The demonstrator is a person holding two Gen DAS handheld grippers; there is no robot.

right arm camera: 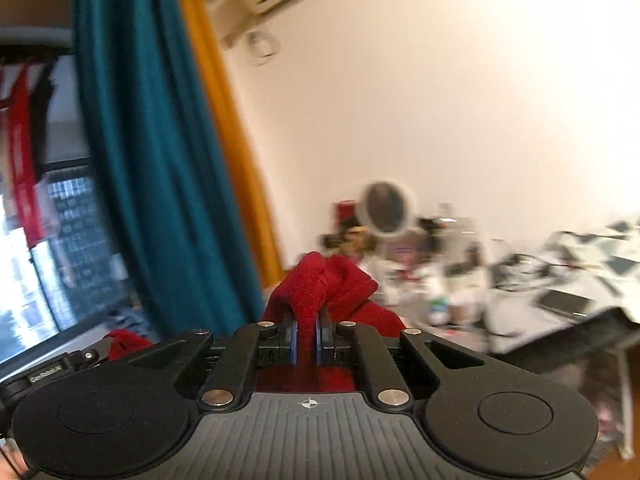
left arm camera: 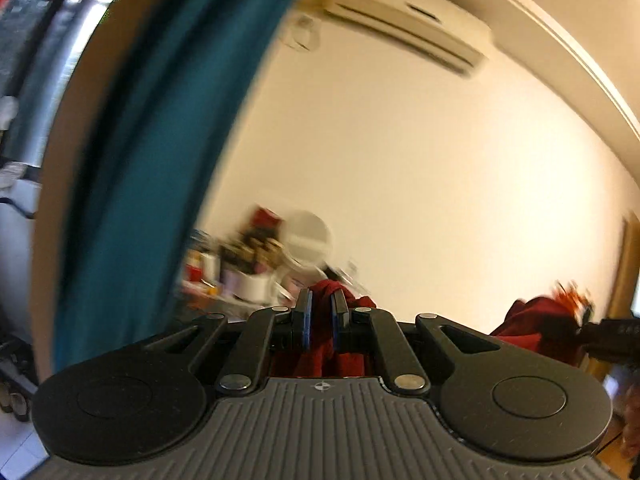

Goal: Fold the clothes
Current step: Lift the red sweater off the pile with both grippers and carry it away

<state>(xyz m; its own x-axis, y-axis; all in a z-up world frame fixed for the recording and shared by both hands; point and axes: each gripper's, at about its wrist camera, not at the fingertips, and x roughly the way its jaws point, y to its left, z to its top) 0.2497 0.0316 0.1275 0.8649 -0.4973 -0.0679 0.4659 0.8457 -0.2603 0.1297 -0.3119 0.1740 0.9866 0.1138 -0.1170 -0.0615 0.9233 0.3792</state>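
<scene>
A dark red fleecy garment (right arm camera: pixel 324 284) is pinched between the blue pads of my right gripper (right arm camera: pixel 307 336), bunching up above the fingertips and hanging below them. In the left wrist view my left gripper (left arm camera: pixel 323 312) is shut on another part of the same red garment (left arm camera: pixel 326 292). Both grippers are held high and point about level into the room. At the right edge of the left wrist view, the right gripper (left arm camera: pixel 580 316) shows with red cloth (left arm camera: pixel 528 316) bunched at it. The left gripper's tip (right arm camera: pixel 86 356) and a red fold (right arm camera: pixel 126 342) show at the lower left of the right wrist view.
A teal curtain (right arm camera: pixel 148 152) hangs at the left by a window (right arm camera: pixel 44 272). A cluttered table (right arm camera: pixel 520 292) with a round mirror (right arm camera: pixel 386 206) stands against the pale wall. An air conditioner (left arm camera: pixel 404 28) sits high on the wall. The picture is motion-blurred.
</scene>
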